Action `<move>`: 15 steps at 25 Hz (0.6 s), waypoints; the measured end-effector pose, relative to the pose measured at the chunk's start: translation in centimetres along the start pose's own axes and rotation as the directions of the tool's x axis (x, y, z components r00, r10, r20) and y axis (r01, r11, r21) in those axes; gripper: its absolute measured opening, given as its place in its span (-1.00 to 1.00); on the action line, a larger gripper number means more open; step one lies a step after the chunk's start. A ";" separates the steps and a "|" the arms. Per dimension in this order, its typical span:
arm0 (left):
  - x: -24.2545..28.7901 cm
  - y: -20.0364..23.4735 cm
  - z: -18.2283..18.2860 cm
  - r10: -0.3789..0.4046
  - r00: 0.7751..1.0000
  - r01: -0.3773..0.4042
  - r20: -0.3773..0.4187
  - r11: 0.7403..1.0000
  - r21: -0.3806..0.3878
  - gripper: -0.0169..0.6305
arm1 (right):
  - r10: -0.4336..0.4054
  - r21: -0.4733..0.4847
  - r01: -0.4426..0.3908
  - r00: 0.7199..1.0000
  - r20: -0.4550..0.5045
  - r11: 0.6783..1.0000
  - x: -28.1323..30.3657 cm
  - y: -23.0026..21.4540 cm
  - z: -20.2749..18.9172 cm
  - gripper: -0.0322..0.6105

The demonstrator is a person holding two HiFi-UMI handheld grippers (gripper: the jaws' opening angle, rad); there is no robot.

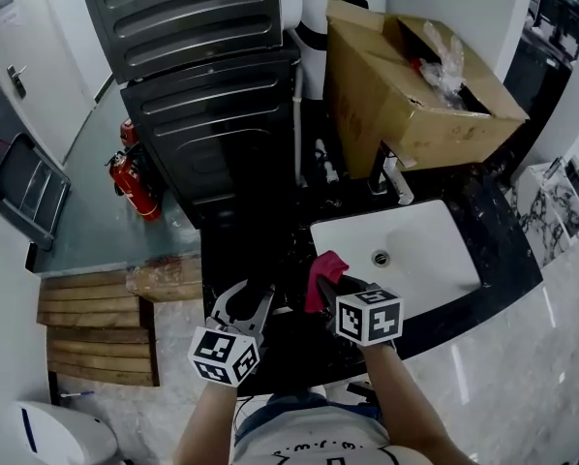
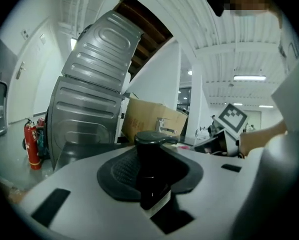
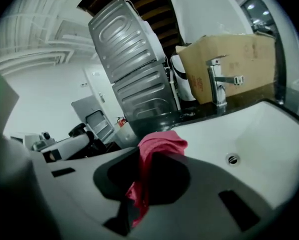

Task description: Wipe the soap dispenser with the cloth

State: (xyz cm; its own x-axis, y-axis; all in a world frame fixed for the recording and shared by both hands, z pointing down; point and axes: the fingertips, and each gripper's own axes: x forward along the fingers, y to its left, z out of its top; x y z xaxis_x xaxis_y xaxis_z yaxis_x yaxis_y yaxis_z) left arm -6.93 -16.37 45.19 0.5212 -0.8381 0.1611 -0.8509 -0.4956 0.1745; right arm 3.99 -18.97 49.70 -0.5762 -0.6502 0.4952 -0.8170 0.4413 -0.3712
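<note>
Wiping is about to be started: the soap dispenser is clamped in the left gripper, and the cloth is pinched in the right gripper at its three o'clock. Next, the cloth must be pressed against it.

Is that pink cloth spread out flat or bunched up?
Bunched up: the pink fabric cloth hangs crumpled in loose folds, pinched in the right claw.

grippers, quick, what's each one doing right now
Left gripper: closed on the black soap dispenser.
Right gripper: closed on the pink cloth.
</note>
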 end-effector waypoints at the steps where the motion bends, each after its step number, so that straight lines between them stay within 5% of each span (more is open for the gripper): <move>1: 0.4 -0.5 -0.1 0.004 1.000 -0.004 -0.009 0.999 0.036 -0.60 | -0.003 0.015 0.003 1.000 0.019 1.000 -0.6 -0.4 0.4 -0.75; 6: 1.8 -2.1 -0.6 0.041 0.998 -0.033 -0.038 0.979 0.203 -0.61 | -0.042 0.065 0.037 0.996 0.077 0.997 -2.6 -2.3 1.5 -0.75; 12: 2.9 -2.0 -0.3 -0.031 0.998 0.046 -0.063 0.964 0.263 -0.39 | -0.064 0.093 0.055 0.994 0.091 0.994 -4.0 -3.3 1.1 -0.75; 15: 3.2 -2.4 -0.4 -0.061 0.995 0.079 -0.078 0.962 0.262 -0.61 | -0.063 0.094 0.055 0.994 0.090 0.994 -4.3 -3.3 0.8 -0.75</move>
State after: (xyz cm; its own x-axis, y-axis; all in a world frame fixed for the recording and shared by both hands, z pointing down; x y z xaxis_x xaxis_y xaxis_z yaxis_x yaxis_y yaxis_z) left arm -3.17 -17.77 45.69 0.5753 -0.7861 0.2260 -0.7946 -0.6027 -0.0736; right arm 9.14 -18.14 48.12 -0.5188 -0.7300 0.4449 -0.8416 0.3447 -0.4158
